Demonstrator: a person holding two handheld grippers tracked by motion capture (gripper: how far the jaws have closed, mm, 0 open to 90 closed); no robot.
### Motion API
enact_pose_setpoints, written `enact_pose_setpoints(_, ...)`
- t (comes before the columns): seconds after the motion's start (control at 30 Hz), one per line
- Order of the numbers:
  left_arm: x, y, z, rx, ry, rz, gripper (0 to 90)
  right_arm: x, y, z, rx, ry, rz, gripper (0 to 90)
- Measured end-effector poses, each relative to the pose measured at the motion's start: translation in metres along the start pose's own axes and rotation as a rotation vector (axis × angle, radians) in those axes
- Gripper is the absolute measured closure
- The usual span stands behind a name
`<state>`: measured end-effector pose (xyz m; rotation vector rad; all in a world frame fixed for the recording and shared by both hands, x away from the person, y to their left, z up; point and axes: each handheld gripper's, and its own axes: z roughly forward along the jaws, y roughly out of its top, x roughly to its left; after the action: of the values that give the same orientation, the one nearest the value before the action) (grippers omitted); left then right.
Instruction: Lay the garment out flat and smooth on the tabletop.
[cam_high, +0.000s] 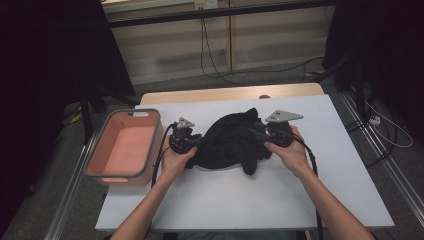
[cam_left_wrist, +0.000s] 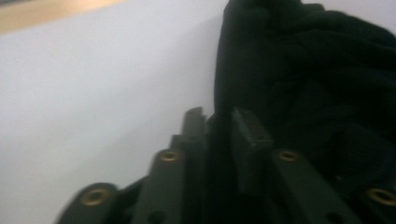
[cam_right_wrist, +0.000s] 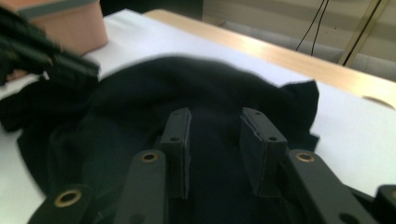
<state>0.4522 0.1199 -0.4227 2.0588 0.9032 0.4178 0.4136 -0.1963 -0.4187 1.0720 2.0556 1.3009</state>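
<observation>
A crumpled black garment (cam_high: 231, 141) is found mid-counter (cam_high: 320, 200). The left hand-held gripper (cam_left_wrist: 218, 122) and right hand-held gripper (cam_right_wrist: 215, 135) are set at its opposite ends, jaws parted, cloth between them ungripped.

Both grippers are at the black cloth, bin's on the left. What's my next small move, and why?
Probably close both grippers on the cloth. The right gripper has its jaws apart with cloth between them, the left gripper sits at the cloth's edge, and the cloth lies bunched on the table, outside the bin.
</observation>
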Motion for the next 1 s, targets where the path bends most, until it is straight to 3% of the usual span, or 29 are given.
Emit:
enact_pose_setpoints(0.13, -0.015, 0.001, -0.017, -0.027, -0.023, 0.065, 67.4, 0.0, -0.017, -0.01, 0.057, -0.013, -0.024, 59.0)
enact_pose_setpoints(0.23, -0.025, -0.003, -0.02, -0.04, -0.053, 0.084, 63.0, -0.005, -0.029, -0.011, 0.082, -0.019, 0.0, 52.6)
enact_pose_setpoints(0.33, -0.033, -0.009, -0.014, -0.007, -0.084, 0.107, 58.0, -0.008, -0.034, -0.005, 0.134, -0.035, 0.036, 41.5)
enact_pose_setpoints(0.43, -0.037, -0.016, -0.001, 0.043, -0.116, 0.129, 52.2, -0.008, -0.037, 0.001, 0.171, -0.08, 0.012, 32.2)
enact_pose_setpoints(0.57, -0.041, -0.024, 0.014, 0.111, -0.139, 0.138, 47.8, -0.012, -0.041, 0.006, 0.167, -0.034, 0.016, 29.4)
enact_pose_setpoints(0.67, -0.046, -0.026, 0.021, 0.122, -0.119, 0.177, 44.9, -0.011, -0.045, 0.014, 0.213, -0.024, -0.003, 25.7)
enact_pose_setpoints(0.8, -0.053, -0.029, 0.026, 0.131, -0.09, 0.216, 40.6, -0.007, -0.045, 0.023, 0.241, 0.013, -0.048, 26.6)
enact_pose_setpoints(0.87, -0.051, -0.029, 0.026, 0.128, -0.078, 0.203, 43.5, -0.005, -0.046, 0.026, 0.247, 0.049, -0.053, 31.7)
enact_pose_setpoints(1.0, -0.045, -0.028, 0.023, 0.123, -0.083, 0.176, 64.3, -0.001, -0.045, 0.023, 0.252, 0.113, -0.036, 64.2)
